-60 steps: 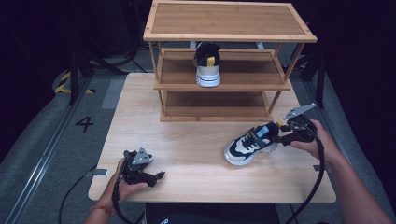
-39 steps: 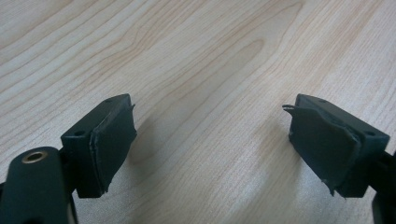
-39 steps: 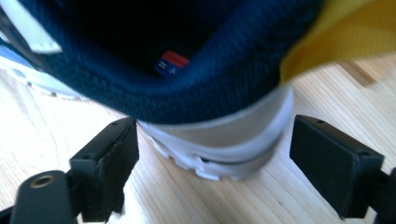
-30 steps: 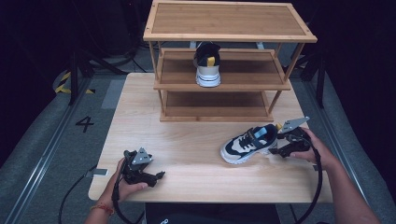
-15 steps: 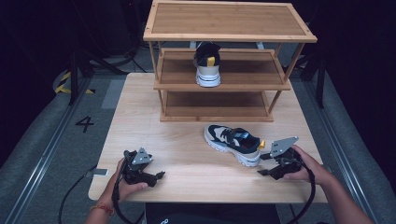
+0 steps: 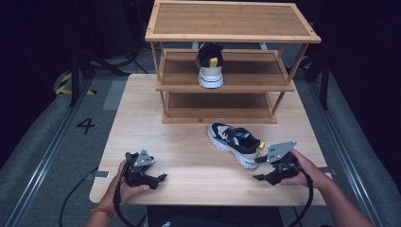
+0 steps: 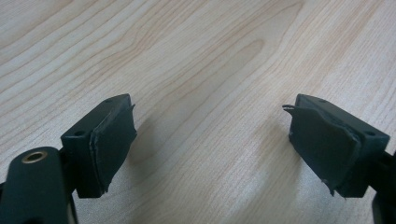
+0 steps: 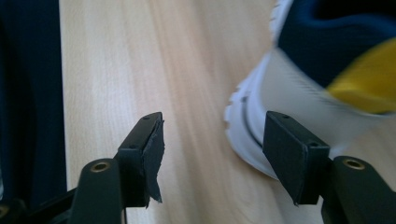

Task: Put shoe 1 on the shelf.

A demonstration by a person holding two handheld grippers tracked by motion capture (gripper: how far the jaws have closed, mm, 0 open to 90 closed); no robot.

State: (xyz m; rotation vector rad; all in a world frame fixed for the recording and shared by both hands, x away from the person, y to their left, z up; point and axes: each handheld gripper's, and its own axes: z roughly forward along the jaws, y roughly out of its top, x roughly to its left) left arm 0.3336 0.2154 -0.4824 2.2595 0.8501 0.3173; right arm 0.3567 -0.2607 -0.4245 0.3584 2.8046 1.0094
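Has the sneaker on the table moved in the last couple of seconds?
Yes. The sneaker on the table has slid left from the table's right edge toward the middle, below the wooden rack, and turned so its heel faces the right gripper.

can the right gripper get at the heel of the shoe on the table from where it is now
Probably yes. The right gripper sits just behind the shoe, jaws open with bare table between them in the right gripper view, and the heel lies close ahead, slightly off to one side. Nothing stands between.
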